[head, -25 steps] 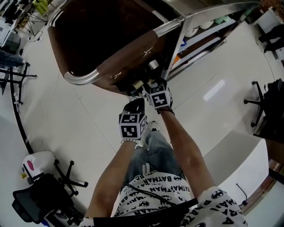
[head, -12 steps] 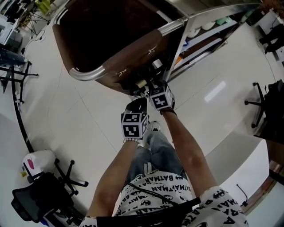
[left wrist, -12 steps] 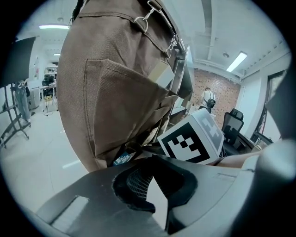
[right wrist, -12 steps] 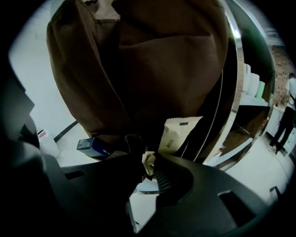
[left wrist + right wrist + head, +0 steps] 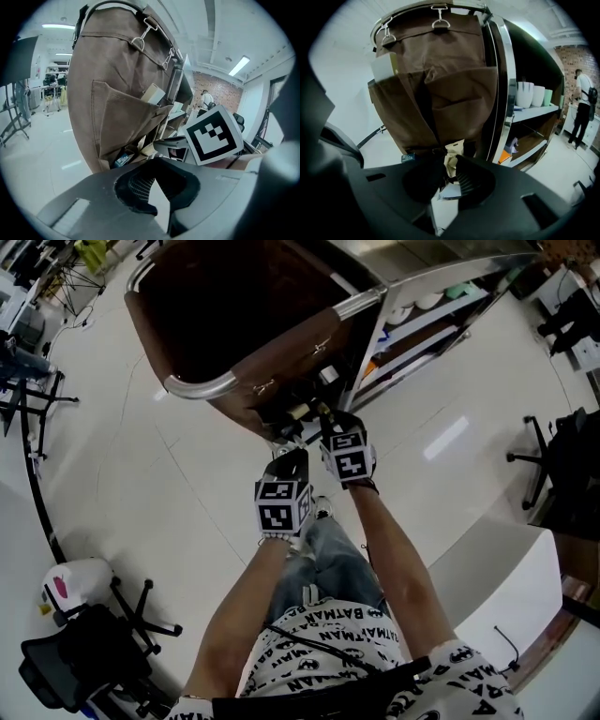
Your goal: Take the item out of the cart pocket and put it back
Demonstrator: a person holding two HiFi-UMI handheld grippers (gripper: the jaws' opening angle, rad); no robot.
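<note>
**A soft, light packet held by the bag**

The left gripper point(image 5: 156, 194) waits low down, on the left side of the bag point(image 5: 117, 70). Its jaws are apart and nothing is in them. From there you can see a pocket point(image 5: 122, 122) sewn on the bag, with a flat card point(image 5: 153, 93) poking out of the top.

At the bottom edge of the bag is the packet point(image 5: 452, 159). It is pale and all crumpled. The right gripper point(image 5: 449, 190) has its jaws pressed on the packet's lower end. I cannot tell if the packet is all the way out of its pocket.

The packet looks thin and very light, like paper or foil. It is soft and bends easily, so it will flop and fold. It may catch on the pocket's edge when it goes back in. A gentle pinch is enough. It is best to hold it near one end, so the free end can slide into the pocket first.

To the right of the bag, white cups point(image 5: 529, 93) sit on a shelf.
</note>
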